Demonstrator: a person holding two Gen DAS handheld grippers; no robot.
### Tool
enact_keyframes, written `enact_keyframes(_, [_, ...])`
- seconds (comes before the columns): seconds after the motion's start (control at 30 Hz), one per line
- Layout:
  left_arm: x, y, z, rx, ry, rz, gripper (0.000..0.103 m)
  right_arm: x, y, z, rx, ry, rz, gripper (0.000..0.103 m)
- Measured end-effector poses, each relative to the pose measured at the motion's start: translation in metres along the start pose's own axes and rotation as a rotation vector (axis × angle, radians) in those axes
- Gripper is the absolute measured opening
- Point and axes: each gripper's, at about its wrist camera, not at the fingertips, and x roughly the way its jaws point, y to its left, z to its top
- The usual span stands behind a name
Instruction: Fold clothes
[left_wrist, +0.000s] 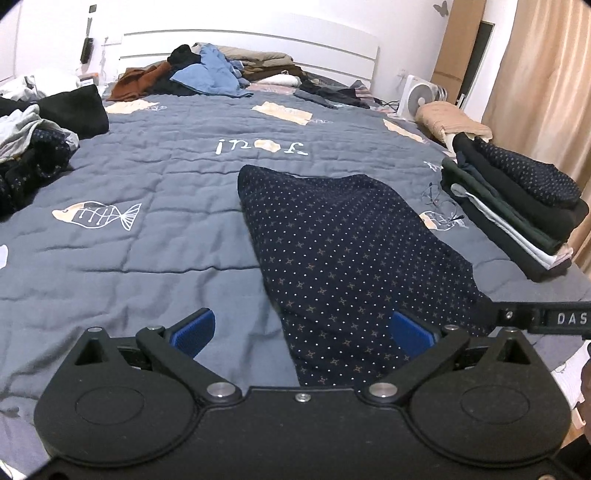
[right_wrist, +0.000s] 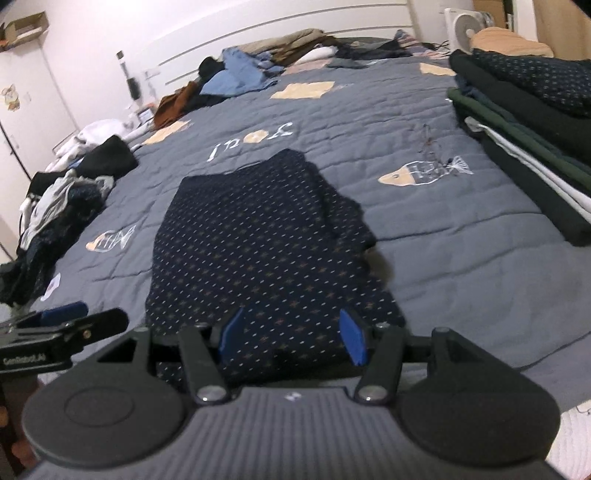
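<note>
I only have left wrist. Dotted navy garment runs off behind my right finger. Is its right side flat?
Observer: No. In the right wrist view, the dotted navy garment has an extra layer bunched along its right side, ending in a raised flap.
Operator: Is the right gripper holding it?
Observer: No. The right gripper is open, with its fingers spread over the near hem.
Operator: Any more dotted fabric I'm missing?
Observer: The folded stack fills the right edge of the right wrist view, and its top piece is also dotted navy.
</note>
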Motion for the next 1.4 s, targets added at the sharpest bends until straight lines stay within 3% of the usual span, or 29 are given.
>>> enact_keyframes(0.53, [-0.001,0.0,0.001,-0.03,0.029,0.042,0.103,0.003,0.012,0.001,-0.033,0.04,0.003,0.056])
enact_keyframes(1.4, [-0.043,-0.016,-0.023,-0.053,-0.014,0.115,0.103,-0.008,0.016,-0.005,-0.063,0.059,0.02,0.056])
